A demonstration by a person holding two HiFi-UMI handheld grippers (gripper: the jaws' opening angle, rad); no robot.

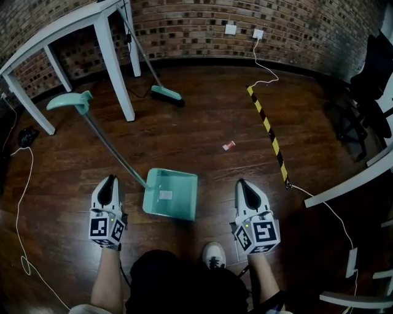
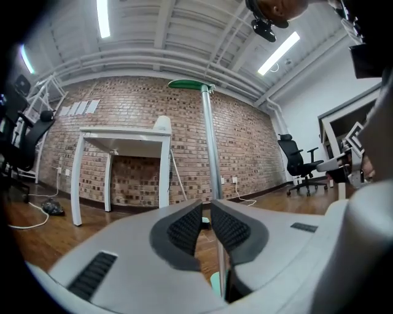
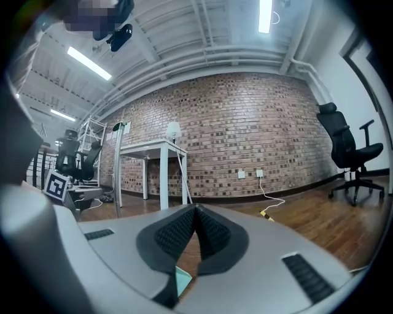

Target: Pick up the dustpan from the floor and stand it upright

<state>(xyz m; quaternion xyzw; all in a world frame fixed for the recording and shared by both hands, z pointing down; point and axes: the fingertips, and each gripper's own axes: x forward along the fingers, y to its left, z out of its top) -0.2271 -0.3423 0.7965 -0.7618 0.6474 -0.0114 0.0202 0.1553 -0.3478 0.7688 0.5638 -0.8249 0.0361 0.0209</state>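
The teal dustpan point(image 1: 170, 193) stands upright on the wood floor between my two grippers, and nothing holds it. Its grey pole point(image 1: 113, 150) rises to a teal grip point(image 1: 70, 101). In the left gripper view the pole point(image 2: 210, 147) stands vertical just beyond the jaws, with its green top point(image 2: 190, 84) high up. My left gripper point(image 1: 108, 179) is left of the pan; its jaws show a narrow gap point(image 2: 206, 211) with nothing between the pads. My right gripper point(image 1: 241, 183) hangs to the right of the pan, shut and empty point(image 3: 196, 210). A teal corner of the pan point(image 3: 182, 280) shows below its jaws.
A white table point(image 1: 101, 15) stands at the back left, with a teal broom point(image 1: 166, 92) leaning beside it. A yellow-black floor strip point(image 1: 267, 126) runs on the right, near a small scrap of litter point(image 1: 228, 145). Office chairs point(image 1: 368, 80) and a white desk edge point(image 1: 350, 184) are further right. Cables point(image 1: 18, 184) trail on the left.
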